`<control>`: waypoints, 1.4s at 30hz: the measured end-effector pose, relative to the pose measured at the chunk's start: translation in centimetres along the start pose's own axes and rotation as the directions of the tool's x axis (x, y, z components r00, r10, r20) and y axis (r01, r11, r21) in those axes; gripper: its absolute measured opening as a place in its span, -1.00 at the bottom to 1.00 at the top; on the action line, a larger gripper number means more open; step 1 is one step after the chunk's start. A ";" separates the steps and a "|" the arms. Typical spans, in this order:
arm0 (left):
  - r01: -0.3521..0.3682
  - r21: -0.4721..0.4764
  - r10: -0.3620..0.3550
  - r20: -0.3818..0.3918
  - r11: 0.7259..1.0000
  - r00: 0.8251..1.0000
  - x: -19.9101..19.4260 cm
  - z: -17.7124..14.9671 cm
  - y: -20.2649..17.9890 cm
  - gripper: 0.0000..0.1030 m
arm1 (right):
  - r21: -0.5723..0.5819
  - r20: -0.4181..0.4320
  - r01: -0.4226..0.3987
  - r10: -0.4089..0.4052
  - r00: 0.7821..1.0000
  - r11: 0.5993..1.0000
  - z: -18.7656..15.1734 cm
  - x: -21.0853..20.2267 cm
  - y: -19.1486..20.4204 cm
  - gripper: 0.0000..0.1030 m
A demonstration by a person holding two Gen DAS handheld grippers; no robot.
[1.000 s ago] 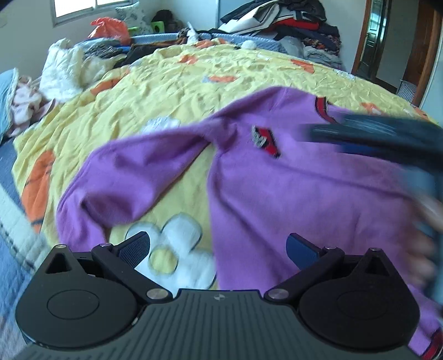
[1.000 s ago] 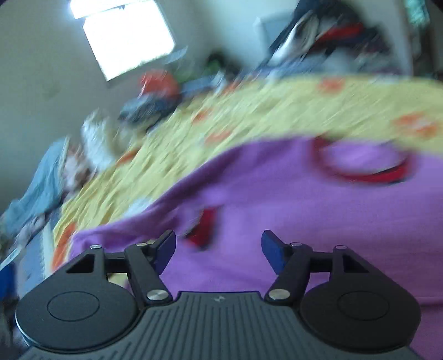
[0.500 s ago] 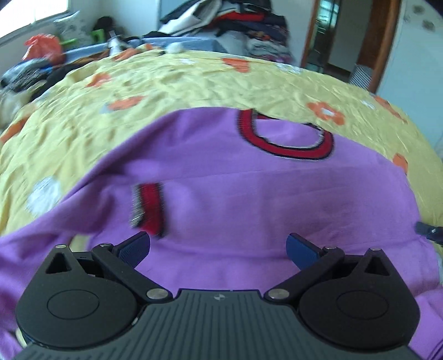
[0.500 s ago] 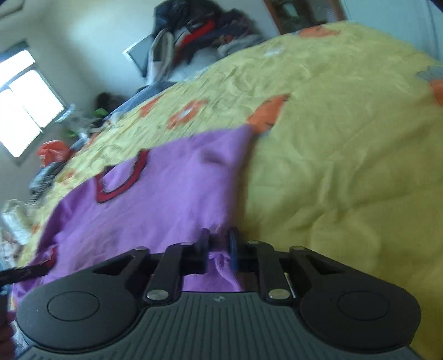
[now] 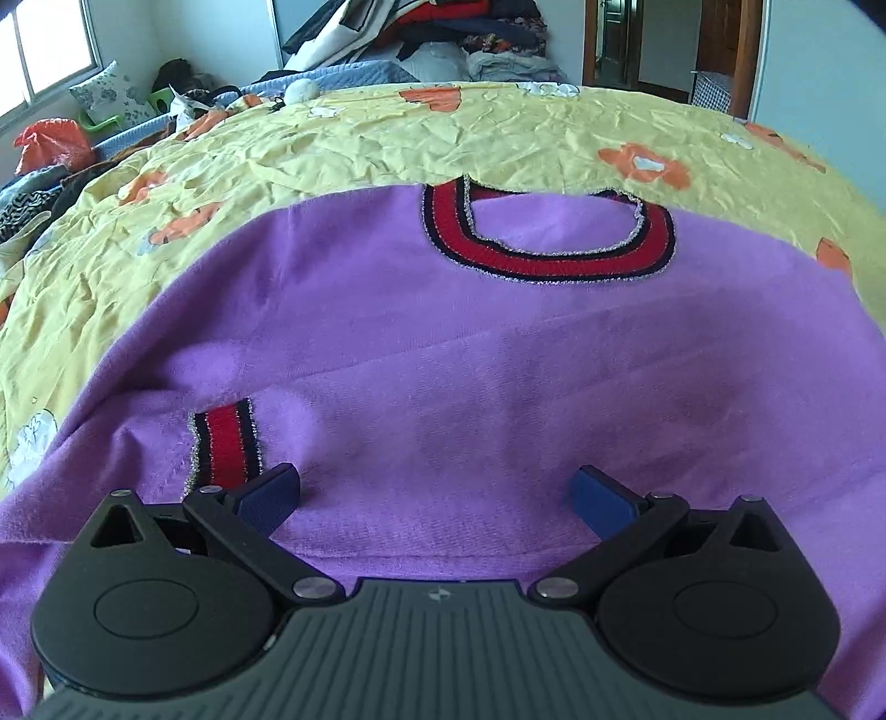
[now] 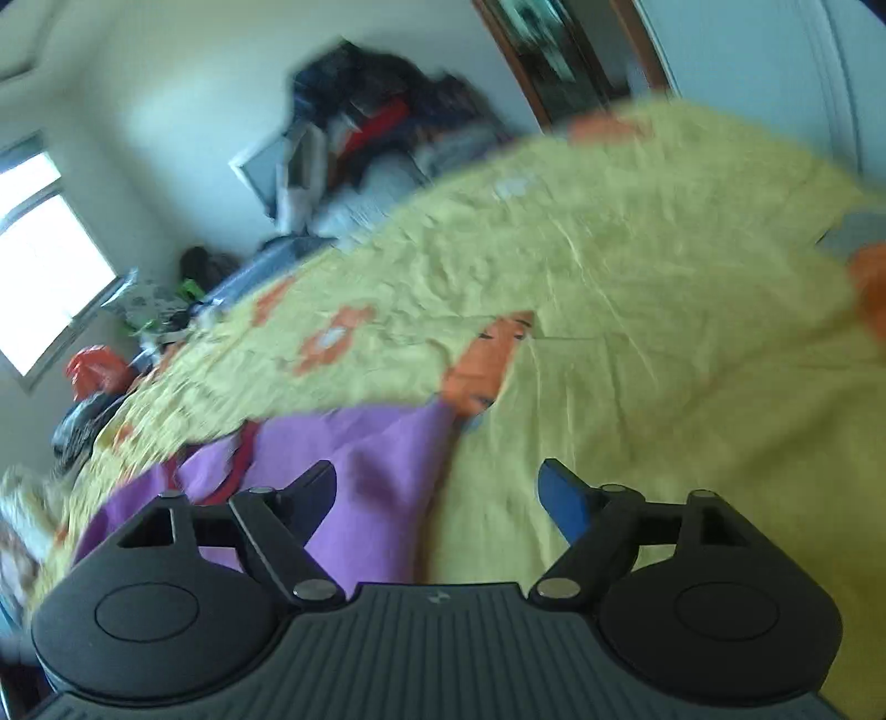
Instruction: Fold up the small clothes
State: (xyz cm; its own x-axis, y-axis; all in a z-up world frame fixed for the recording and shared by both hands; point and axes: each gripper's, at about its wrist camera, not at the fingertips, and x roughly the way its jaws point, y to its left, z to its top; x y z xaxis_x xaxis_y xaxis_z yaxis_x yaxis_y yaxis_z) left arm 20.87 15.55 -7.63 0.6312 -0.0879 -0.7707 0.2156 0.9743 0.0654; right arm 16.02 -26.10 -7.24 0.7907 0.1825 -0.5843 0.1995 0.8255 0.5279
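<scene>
Sweater (image 5: 443,360), purple, lies spread on the yellow sheet (image 5: 387,138) of the bed, with its neck away from me. The collar (image 5: 548,232) is red with dark and silver edges and it lies flat. One sleeve is folded in over the body, so that its red cuff (image 5: 224,443) rests on the purple cloth at the left, near my left claw (image 5: 437,493).

My left claw is wide open and holds nothing. Its two blue pads (image 5: 271,493) stand far apart above the lower part of the sweater, and I cannot tell if they touch the cloth. The left pad is just beside the cuff.

My right claw (image 6: 437,493) is also open and empty. This view is blurred. The left finger is over the edge of the sweater (image 6: 360,471), and the right finger is over the bare sheet (image 6: 664,360), so the border of the cloth passes between them.

Behind the bed there is a heap of clothes (image 5: 421,33) against the wall, a window (image 5: 44,50) at the left and a wooden door (image 5: 720,50) at the right. An orange bag (image 5: 52,147) lies near the window.
</scene>
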 end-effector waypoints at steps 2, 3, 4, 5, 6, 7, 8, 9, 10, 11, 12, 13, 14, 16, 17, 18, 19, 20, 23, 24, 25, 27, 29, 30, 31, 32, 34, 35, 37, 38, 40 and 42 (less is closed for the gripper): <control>0.006 -0.004 -0.006 0.007 1.000 1.000 0.1 -0.2 0.2 1.00 | 0.043 -0.056 -0.066 0.068 0.996 0.997 1.4 3.0 -0.6 -0.01; 0.014 -0.019 -0.013 0.009 1.000 1.000 0.1 -0.3 0.5 1.00 | 0.025 -0.069 -0.057 0.059 0.996 0.998 1.7 3.9 -0.3 -0.40; 0.023 -0.038 -0.023 0.008 0.999 1.000 0.2 -0.5 0.7 1.00 | 0.010 -0.103 -0.053 0.053 0.993 0.999 1.8 4.5 -0.1 -0.91; 0.030 -0.053 -0.030 0.007 0.998 1.000 0.2 -0.5 0.9 1.00 | 0.004 -0.134 -0.055 0.055 0.989 0.998 1.8 5.0 0.2 -0.92; 0.031 -0.059 -0.031 0.005 0.998 1.000 0.2 -0.5 0.9 1.00 | -0.052 -0.131 -0.040 0.033 0.991 0.998 1.6 4.9 0.9 -0.92; 0.027 -0.055 -0.027 0.000 0.998 1.000 0.1 -0.4 0.8 1.00 | -0.129 -0.111 -0.007 -0.008 0.994 0.992 1.2 4.3 1.9 -0.93; 0.022 -0.048 -0.022 -0.007 0.999 1.000 0.0 -0.3 0.6 1.00 | -0.183 -0.069 0.009 -0.022 0.997 0.983 1.4 3.4 2.7 -0.93; 0.017 -0.041 -0.018 -0.012 0.999 1.000 0.0 0.0 0.4 1.00 | -0.201 -0.031 0.010 -0.016 0.999 0.980 2.2 2.7 3.1 -0.94; 0.016 -0.034 -0.017 -0.011 0.999 1.000 -0.1 0.2 0.2 1.00 | -0.222 0.016 0.021 -0.018 1.000 0.975 2.7 1.7 3.7 -0.94; 0.019 -0.026 -0.019 -0.007 0.999 1.000 -0.2 0.4 0.0 1.00 | -0.251 0.050 0.038 -0.026 0.998 0.967 3.4 1.2 4.4 -0.94; 0.017 -0.015 -0.017 -0.005 1.000 1.000 -0.1 0.6 -0.3 1.00 | -0.282 0.067 0.056 -0.038 0.997 0.958 3.6 1.2 4.9 -0.94; 0.005 -0.003 -0.005 -0.005 1.000 1.000 0.1 0.8 -0.6 1.00 | -0.315 0.063 0.090 -0.074 0.995 0.945 3.6 1.7 5.2 -0.94; -0.008 0.006 0.008 -0.006 1.000 1.000 0.3 0.9 -0.9 1.00 | -0.336 0.046 0.123 -0.114 0.992 0.934 3.5 2.8 5.1 -0.94; -0.011 0.016 0.011 0.012 1.000 1.000 0.6 0.7 -1.1 1.00 | -0.381 0.035 0.239 -0.245 0.969 0.893 2.7 4.9 4.2 -0.95; -0.011 0.012 0.011 0.020 1.000 1.000 0.6 0.5 -0.9 1.00 | -0.425 0.027 0.288 -0.306 0.952 0.858 2.3 5.7 3.8 -0.95; -0.007 0.000 0.007 0.011 1.000 1.000 0.5 0.4 -0.6 1.00 | -0.423 0.034 0.309 -0.326 0.945 0.852 2.1 5.5 3.6 -0.93; -0.006 -0.011 0.006 -0.002 1.000 1.000 0.4 0.4 -0.3 1.00 | -0.407 0.042 0.319 -0.332 0.942 0.856 1.9 4.7 3.7 -0.80; -0.014 -0.014 0.014 -0.008 1.000 1.000 0.0 0.4 0.1 1.00 | -0.406 0.051 0.318 -0.326 0.944 0.857 1.5 3.5 4.1 -0.75; -0.057 -0.019 0.058 0.035 0.998 0.998 -0.8 -0.1 1.0 1.00 | -0.459 0.063 0.186 -0.177 0.982 0.869 -0.9 -0.1 6.6 -0.71; -0.050 -0.025 0.051 0.041 0.998 0.998 -0.8 -0.3 1.3 1.00 | -0.478 0.042 0.144 -0.141 0.989 0.866 -1.8 -0.3 7.5 -0.71; -0.042 -0.029 0.043 0.035 0.999 0.998 -0.5 -0.4 1.6 1.00 | -0.490 0.024 0.124 -0.129 0.991 0.863 -2.6 -0.2 8.1 -0.72; -0.034 -0.052 0.035 0.028 0.998 0.999 0.2 -0.7 2.2 1.00 | -0.529 -0.037 0.146 -0.194 0.980 0.836 -4.3 0.8 8.3 -0.72; -0.013 -0.068 0.016 0.042 0.998 0.999 0.2 -1.0 3.2 1.00 | -0.561 -0.039 0.149 -0.206 0.978 0.814 -6.1 0.3 7.2 -0.73; -0.015 -0.070 0.019 0.050 0.997 0.999 0.2 -1.3 3.5 1.00 | -0.579 -0.024 0.167 -0.221 0.975 0.798 -6.6 -0.4 6.6 -0.71; -0.019 -0.082 0.023 0.049 0.996 0.999 0.1 -1.4 4.0 1.00 | -0.582 -0.021 0.178 -0.234 0.972 0.793 -6.8 -1.2 6.1 -0.69; -0.004 -0.101 0.008 0.042 0.995 0.999 0.1 -1.6 4.5 1.00 | -0.583 -0.030 0.179 -0.240 0.970 0.792 -6.6 -1.5 5.8 -0.69; 0.012 -0.133 -0.009 0.023 0.991 1.000 0.0 -1.5 5.2 1.00 | -0.585 -0.035 0.219 -0.293 0.955 0.781 -6.1 -2.4 5.5 -0.66; 0.002 -0.140 0.002 0.024 0.990 1.000 -0.3 -1.5 5.4 1.00 | -0.573 -0.028 0.214 -0.280 0.960 0.791 -6.0 -2.9 5.8 -0.66; -0.060 -0.149 0.067 0.041 0.987 0.997 -0.8 -1.6 5.9 1.00 | -0.550 -0.005 0.187 -0.227 0.974 0.814 -6.2 -3.9 6.9 -0.63; -0.098 -0.160 0.108 0.050 0.982 0.993 -1.0 -1.8 6.3 1.00 | -0.548 -0.002 0.177 -0.212 0.977 0.818 -6.5 -3.9 7.6 -0.61; -0.125 -0.219 0.139 0.048 0.968 0.989 -1.0 -2.4 8.1 1.00 | -0.557 -0.014 0.145 -0.184 0.983 0.817 -7.1 -3.0 9.1 -0.40; -0.119 -0.317 0.131 0.017 0.941 0.991 -0.6 -3.0 10.5 1.00 | -0.555 -0.012 0.152 -0.190 0.982 0.818 -7.9 -1.8 10.0 0.07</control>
State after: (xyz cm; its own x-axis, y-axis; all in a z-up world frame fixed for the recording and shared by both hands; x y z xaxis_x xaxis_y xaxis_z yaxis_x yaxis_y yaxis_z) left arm 20.55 26.43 -8.39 0.6664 0.0373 -0.7447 -0.1084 0.9930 -0.0472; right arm 12.01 -13.97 -5.77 0.7313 0.0286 -0.6814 -0.0385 0.9993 0.0007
